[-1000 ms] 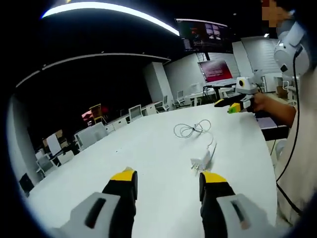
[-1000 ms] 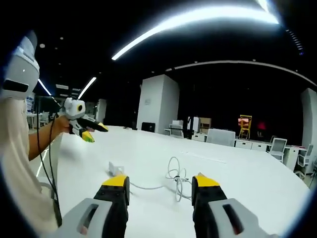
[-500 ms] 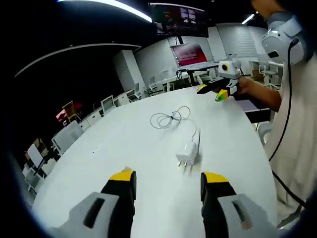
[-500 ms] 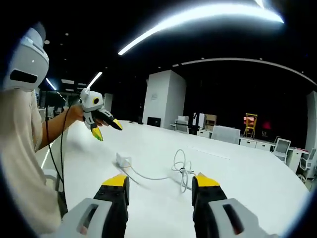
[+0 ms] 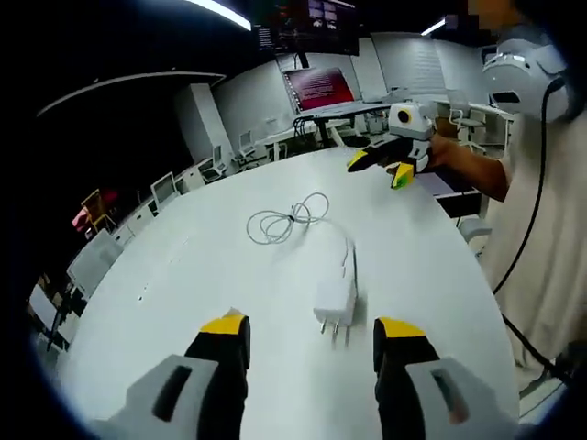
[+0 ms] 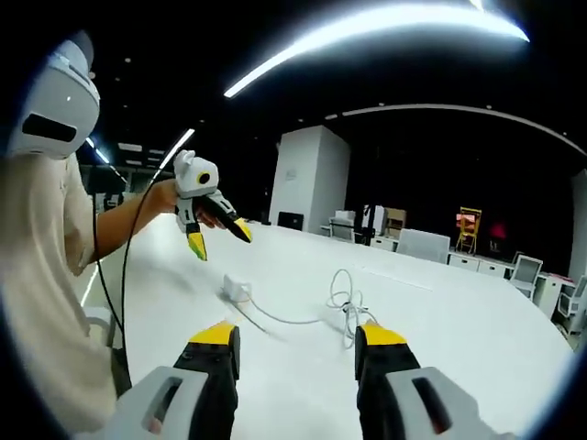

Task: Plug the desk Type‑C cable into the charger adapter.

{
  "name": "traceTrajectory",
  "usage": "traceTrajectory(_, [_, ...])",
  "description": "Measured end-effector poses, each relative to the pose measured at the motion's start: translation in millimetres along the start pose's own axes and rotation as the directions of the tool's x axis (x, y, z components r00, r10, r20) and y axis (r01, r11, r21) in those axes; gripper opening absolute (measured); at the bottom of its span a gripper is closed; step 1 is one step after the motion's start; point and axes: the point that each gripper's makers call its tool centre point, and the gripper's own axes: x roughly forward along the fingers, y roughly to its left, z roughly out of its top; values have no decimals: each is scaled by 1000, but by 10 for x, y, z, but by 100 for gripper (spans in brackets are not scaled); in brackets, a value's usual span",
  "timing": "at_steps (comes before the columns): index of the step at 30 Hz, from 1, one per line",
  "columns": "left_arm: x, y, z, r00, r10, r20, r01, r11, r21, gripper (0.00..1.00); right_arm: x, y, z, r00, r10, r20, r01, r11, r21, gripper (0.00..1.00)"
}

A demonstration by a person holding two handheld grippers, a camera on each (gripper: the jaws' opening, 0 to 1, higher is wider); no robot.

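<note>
Charger [image 5: 335,301] lies flat on the white tabletop [image 5: 183,284], prongs toward the near edge, just beyond the left gripper [image 5: 310,330], whose jaws are spread and empty. White cable [image 5: 286,218] runs from the charger to a loose coil farther out. Right gripper [image 6: 295,337] hovers above the tabletop near the coil [image 6: 347,302], jaws spread, holding nothing. Chairs [image 5: 165,188] stand beyond the far edge.
</note>
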Motion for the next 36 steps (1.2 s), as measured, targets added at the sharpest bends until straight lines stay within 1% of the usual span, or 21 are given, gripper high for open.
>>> traceTrajectory(3, [90,-23,21,999,-35,-5,35,999,3,55,6,28,-1,1000,7,1,-7,1000,3,51])
traceTrajectory(6, [202,-33,51,998,-66,3,66,998,-4,55,22,53,2,1000,14,1,-14,1000,0,51])
traceTrajectory(8, [278,-59,45,996,-87,-5,87,996,2,55,28,58,10,1000,15,3,-15,1000,1,51])
traceTrajectory(12, [318,-84,40,995,-103,-7,103,995,7,54,42,93,42,1000,21,7,-21,1000,-6,51])
traceTrajectory(15, [340,-92,61,994,-113,3,113,994,6,54,46,113,78,1000,25,16,-25,1000,-10,51])
traceTrajectory(18, [374,-117,23,991,-132,-13,132,991,8,54,51,130,91,999,31,16,-31,999,-14,51])
traceTrajectory(20, [402,-165,-19,987,-160,-28,160,987,8,54,53,133,87,999,33,12,-33,999,-14,51])
traceTrajectory(23, [463,-171,-37,985,-173,-30,173,985,4,52,53,136,87,999,33,7,-33,999,-19,51])
traceTrajectory(25, [506,-187,-51,981,-192,-30,193,981,2,50,52,140,88,1000,31,7,-31,999,-20,51])
traceTrajectory(28, [591,-189,-112,976,-216,-35,215,976,-19,48,68,153,74,999,32,3,-31,999,-19,50])
traceTrajectory(29, [599,-236,-117,970,-243,-17,241,968,-69,48,74,157,65,999,32,-1,-32,999,-19,50])
traceTrajectory(30, [605,-237,-94,968,-249,9,249,963,-101,48,77,160,61,1000,31,-3,-31,999,-18,50])
traceTrajectory(31, [609,-224,-63,969,-246,39,248,963,-101,48,78,168,66,999,34,-1,-34,999,-14,50])
traceTrajectory(33, [609,-200,-76,969,-244,51,248,963,-106,44,76,193,95,999,41,12,-41,999,-8,49])
traceTrajectory(36, [660,-192,-119,968,-249,42,253,960,-117,40,75,207,115,999,45,20,-45,999,-7,49])
